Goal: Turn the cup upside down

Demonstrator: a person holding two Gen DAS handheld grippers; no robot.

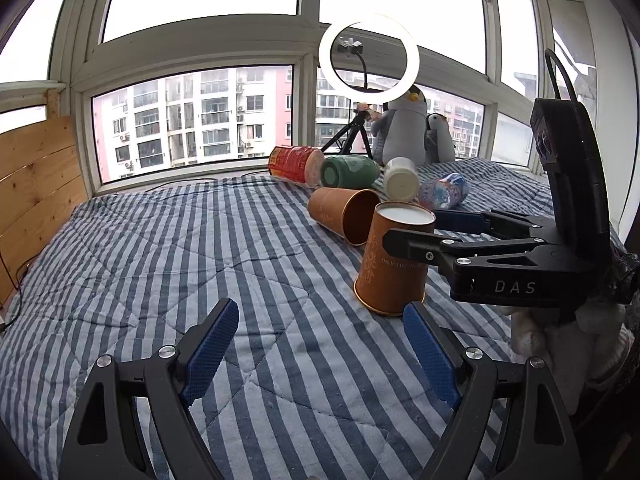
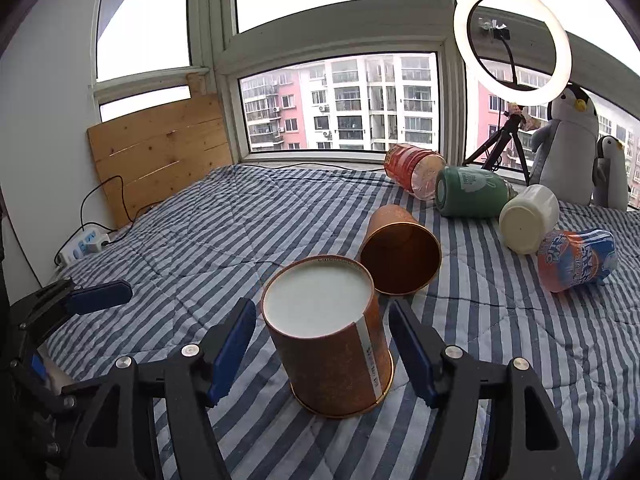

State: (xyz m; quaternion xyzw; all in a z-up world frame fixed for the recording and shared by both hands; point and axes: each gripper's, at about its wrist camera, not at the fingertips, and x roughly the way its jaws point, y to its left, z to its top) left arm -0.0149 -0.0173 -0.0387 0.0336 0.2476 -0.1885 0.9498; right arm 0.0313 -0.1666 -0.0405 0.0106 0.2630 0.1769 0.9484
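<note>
The orange paper cup (image 2: 332, 340) stands upside down on the striped quilt (image 1: 168, 248), its white base up and its wider, metallic-edged mouth down, with pale print along its matte side. The right gripper (image 2: 322, 350) has its blue ribbed pads spread either side of the cup, not touching. The left gripper (image 1: 320, 344) is spread too, over bare quilt to the cup's near left. Just beyond lies a second orange cup (image 2: 400, 250) on its side, mouth towards the camera.
</note>
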